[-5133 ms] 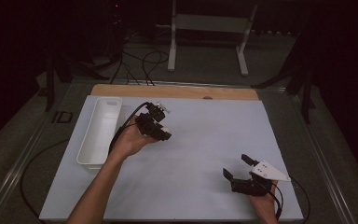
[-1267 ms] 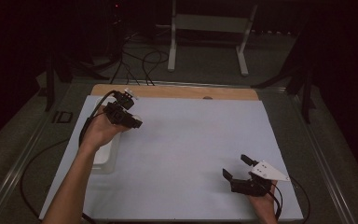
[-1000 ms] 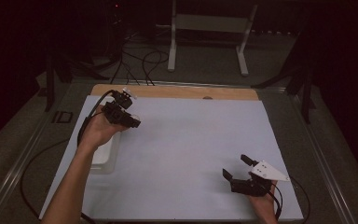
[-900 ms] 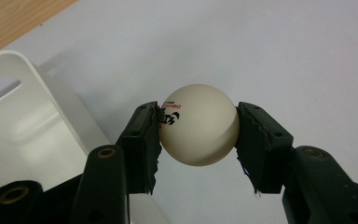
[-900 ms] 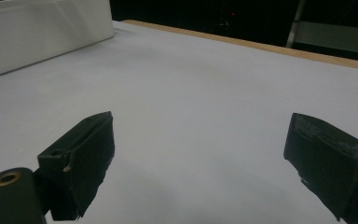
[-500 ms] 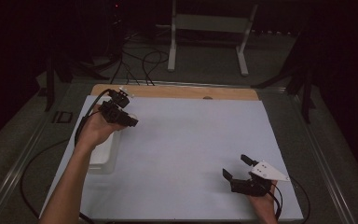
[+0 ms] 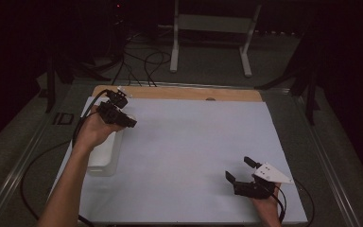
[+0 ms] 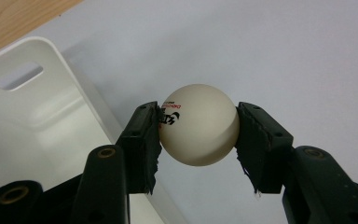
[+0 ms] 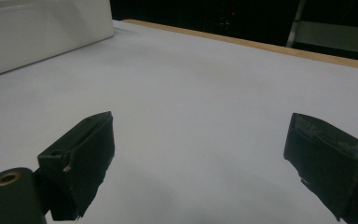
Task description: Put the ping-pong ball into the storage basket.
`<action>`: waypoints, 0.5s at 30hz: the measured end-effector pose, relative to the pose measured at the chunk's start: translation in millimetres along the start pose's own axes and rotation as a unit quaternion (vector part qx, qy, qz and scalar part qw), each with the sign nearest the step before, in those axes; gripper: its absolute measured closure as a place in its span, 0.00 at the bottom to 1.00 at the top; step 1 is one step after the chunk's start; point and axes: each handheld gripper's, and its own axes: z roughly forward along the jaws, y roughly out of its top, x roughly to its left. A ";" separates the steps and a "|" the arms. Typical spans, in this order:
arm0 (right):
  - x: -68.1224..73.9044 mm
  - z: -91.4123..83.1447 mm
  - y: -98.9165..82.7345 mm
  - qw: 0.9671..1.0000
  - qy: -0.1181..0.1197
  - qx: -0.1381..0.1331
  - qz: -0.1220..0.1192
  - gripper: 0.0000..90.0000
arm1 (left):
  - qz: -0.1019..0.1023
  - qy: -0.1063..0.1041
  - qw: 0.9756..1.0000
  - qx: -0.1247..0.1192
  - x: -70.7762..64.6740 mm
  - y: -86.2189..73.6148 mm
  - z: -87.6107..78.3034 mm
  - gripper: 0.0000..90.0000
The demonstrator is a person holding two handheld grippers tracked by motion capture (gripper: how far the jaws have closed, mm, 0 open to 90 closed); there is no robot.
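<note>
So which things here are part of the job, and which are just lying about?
In the job:
- ball, clamped in the left gripper
- white bin, right beside the ball

Lying about:
- right gripper, open on the white table cover
- metal stand behind the table
- floor cables

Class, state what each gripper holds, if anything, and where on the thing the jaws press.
The left gripper clamps a white table-tennis ball at its opposite sides, over the white bin's edge. The right gripper is open and holds nothing.

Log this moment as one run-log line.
left tool: shut on ball | ball: by bin rim | right tool: open, nothing held | sheet
</note>
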 end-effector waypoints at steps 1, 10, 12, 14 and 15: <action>-0.1 0.0 0.0 1.000 0.000 0.000 0.000 0.09 | 0.001 0.000 1.000 0.001 0.3 -0.1 0.0 0.57; -0.1 -0.1 0.0 1.000 0.000 0.000 0.001 0.09 | 0.002 0.005 1.000 0.005 1.9 -0.6 -1.3 0.57; -0.2 -0.2 0.1 1.000 -0.001 0.000 0.001 0.09 | 0.001 0.007 1.000 0.006 2.4 -1.1 -1.5 0.57; -0.2 -0.2 0.1 1.000 -0.001 0.000 0.000 0.09 | 0.000 0.008 1.000 0.006 3.0 -1.7 -2.1 0.57; -0.2 -0.2 0.1 1.000 -0.001 0.000 0.000 0.09 | -0.001 0.009 1.000 0.005 3.3 -2.1 -2.4 0.57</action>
